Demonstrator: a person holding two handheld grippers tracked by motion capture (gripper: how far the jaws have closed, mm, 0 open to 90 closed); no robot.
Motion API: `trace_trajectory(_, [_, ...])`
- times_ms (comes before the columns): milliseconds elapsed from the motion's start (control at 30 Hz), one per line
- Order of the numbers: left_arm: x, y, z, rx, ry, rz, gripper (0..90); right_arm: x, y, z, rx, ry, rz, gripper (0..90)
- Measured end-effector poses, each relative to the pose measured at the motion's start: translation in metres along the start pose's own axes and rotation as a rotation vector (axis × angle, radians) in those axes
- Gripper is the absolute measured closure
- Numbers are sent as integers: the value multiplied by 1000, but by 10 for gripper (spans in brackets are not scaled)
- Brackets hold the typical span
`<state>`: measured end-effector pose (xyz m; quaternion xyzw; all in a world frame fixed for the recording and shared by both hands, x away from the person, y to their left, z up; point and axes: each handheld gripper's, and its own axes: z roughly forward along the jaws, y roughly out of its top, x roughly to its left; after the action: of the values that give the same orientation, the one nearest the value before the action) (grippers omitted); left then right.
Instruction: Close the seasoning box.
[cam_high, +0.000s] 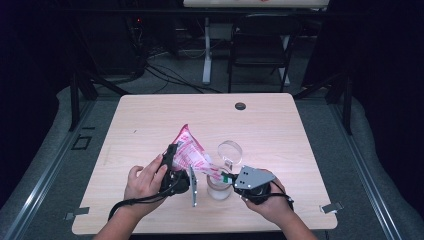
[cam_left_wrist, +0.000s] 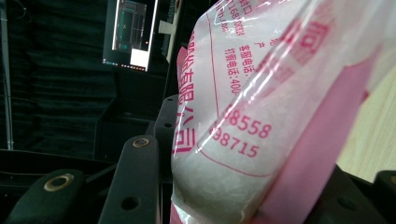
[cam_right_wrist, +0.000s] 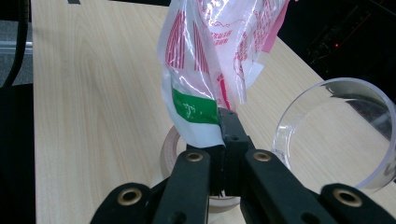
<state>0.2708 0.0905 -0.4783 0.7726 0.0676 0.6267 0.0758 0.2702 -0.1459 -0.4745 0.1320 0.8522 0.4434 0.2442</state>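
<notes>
A black folding chair (cam_high: 260, 42) stands on the floor beyond the counter (cam_high: 280, 125), at about one o'clock from its middle. A white table leg (cam_high: 206, 50) rises at twelve o'clock, with black cables (cam_high: 165, 75) trailing at eleven. A small dark grommet hole (cam_high: 240, 106) sits near the counter's far edge. A lit monitor (cam_left_wrist: 130, 32) glows at eleven o'clock in the left gripper view.

bag (cam_right_wrist: 212, 51): thin glossy plastic film, crinkled, pink print
table (cam_high: 280, 130): pale wood grain, smooth matt
jar (cam_right_wrist: 334, 133): clear glossy plastic
right gripper (cam_right_wrist: 223, 135): matt black plastic, brass-coloured rivets
</notes>
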Motion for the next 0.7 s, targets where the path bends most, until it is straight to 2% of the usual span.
trace_trajectory(700, [1,1,0,-7,9,6,625,-1,-1,1,1,4,5,900])
